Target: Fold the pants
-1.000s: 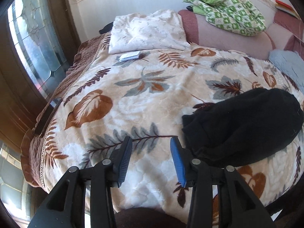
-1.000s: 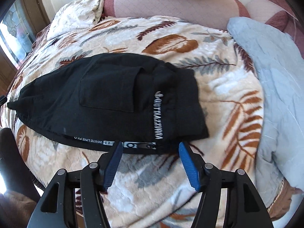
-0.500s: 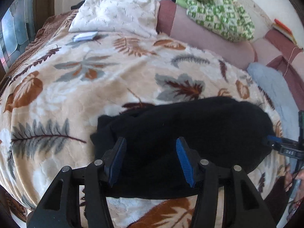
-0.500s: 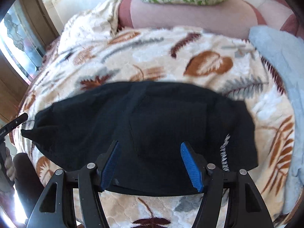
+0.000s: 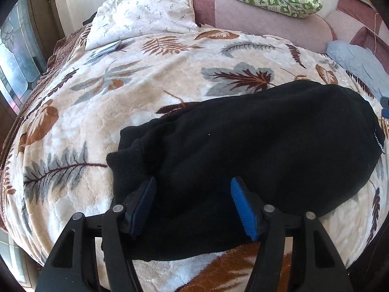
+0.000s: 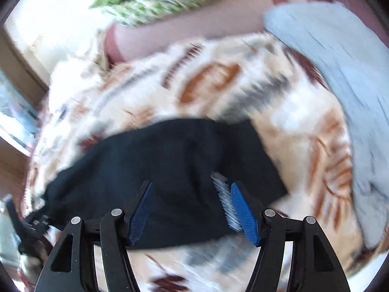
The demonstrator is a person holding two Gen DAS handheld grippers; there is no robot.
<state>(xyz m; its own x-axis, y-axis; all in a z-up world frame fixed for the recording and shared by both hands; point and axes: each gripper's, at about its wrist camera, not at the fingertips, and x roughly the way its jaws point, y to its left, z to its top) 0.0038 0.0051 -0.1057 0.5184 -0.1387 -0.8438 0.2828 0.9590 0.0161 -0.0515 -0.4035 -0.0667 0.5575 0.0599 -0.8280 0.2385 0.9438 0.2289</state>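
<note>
Left wrist view shows the black pants lying across the near part of a leaf-patterned blanket on the bed, already doubled into a thick bundle. The left gripper hangs over their near edge, jaws wide apart, holding nothing. The cloth looks soft, light and limp, so it will probably sag when lifted; a layered edge or corner seems the best place to pinch.

Right wrist view is blurred. The right gripper is also spread open over the pants, empty. A grey cloth lies well apart.
</note>
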